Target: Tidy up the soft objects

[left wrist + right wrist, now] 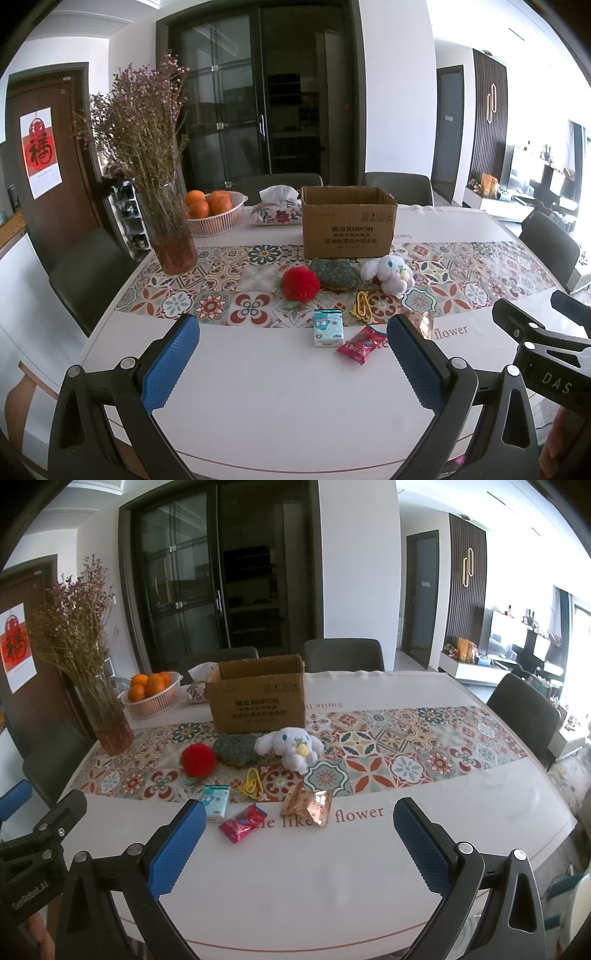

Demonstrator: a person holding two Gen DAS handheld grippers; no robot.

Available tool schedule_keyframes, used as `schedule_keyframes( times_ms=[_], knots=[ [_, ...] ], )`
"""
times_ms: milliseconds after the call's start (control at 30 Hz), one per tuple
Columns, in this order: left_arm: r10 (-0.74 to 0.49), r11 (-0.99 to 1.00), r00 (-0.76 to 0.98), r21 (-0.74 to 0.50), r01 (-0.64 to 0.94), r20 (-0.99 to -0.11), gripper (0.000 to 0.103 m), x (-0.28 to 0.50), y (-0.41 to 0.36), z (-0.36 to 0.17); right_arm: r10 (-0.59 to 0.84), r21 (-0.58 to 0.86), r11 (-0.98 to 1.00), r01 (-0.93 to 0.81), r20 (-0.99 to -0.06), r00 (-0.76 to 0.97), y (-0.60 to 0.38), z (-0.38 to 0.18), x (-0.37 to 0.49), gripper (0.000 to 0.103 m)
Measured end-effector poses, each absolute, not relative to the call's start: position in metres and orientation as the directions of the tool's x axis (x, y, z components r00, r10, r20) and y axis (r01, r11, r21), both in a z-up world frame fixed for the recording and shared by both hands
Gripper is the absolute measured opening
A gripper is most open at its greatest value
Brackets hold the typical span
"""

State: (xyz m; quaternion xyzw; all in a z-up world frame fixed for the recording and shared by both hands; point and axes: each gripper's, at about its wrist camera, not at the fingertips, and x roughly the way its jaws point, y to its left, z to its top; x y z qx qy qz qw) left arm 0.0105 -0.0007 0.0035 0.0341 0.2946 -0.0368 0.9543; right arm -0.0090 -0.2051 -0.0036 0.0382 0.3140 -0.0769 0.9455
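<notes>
both grippers hover above the near edge of a white table (280,398), the left gripper (293,363) and right gripper (299,845) each with jaws spread wide and empty. at twelve o'clock from them an open cardboard box (349,227) stands; just before it lie a red pompom (300,283), a green cloth (334,273) and a white plush bunny (389,273).

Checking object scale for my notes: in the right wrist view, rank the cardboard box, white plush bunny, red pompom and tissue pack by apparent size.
1. cardboard box
2. white plush bunny
3. red pompom
4. tissue pack, though it lies nearer the camera than the pompom, so that pair is less certain.
</notes>
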Motion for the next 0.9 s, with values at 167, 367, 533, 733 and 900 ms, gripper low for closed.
schedule_keyframes(
  times_ms=[167,367,533,733,900],
  knots=[
    [-0.050,0.995,0.824,0.043,0.090,-0.564,0.103,0.0097,-0.0013,0.0037,-0.122,0.024,0.985,0.171,-0.600,0.791,-0.2063,-0.0040,-0.0079,0.103],
    [-0.053,0.995,0.823,0.044,0.094,-0.565,0.103,0.0121,-0.0018,0.0028,-0.125,0.023,0.985,0.174,-0.602,0.789,-0.2067,-0.0046,-0.0069,0.103],
    [-0.058,0.994,0.822,0.045,0.101,-0.567,0.103,0.0170,-0.0036,0.0015,-0.132,0.023,0.983,0.183,-0.603,0.787,-0.2079,-0.0063,-0.0041,0.103],
    [-0.061,0.994,0.820,0.043,0.104,-0.569,0.103,0.0185,-0.0030,0.0021,-0.132,0.023,0.983,0.182,-0.603,0.787,-0.2081,-0.0061,-0.0042,0.103],
    [-0.063,0.994,0.819,0.042,0.105,-0.570,0.103,0.0188,-0.0023,0.0017,-0.134,0.021,0.983,0.183,-0.605,0.785,-0.2076,-0.0061,-0.0036,0.103]
  ],
)
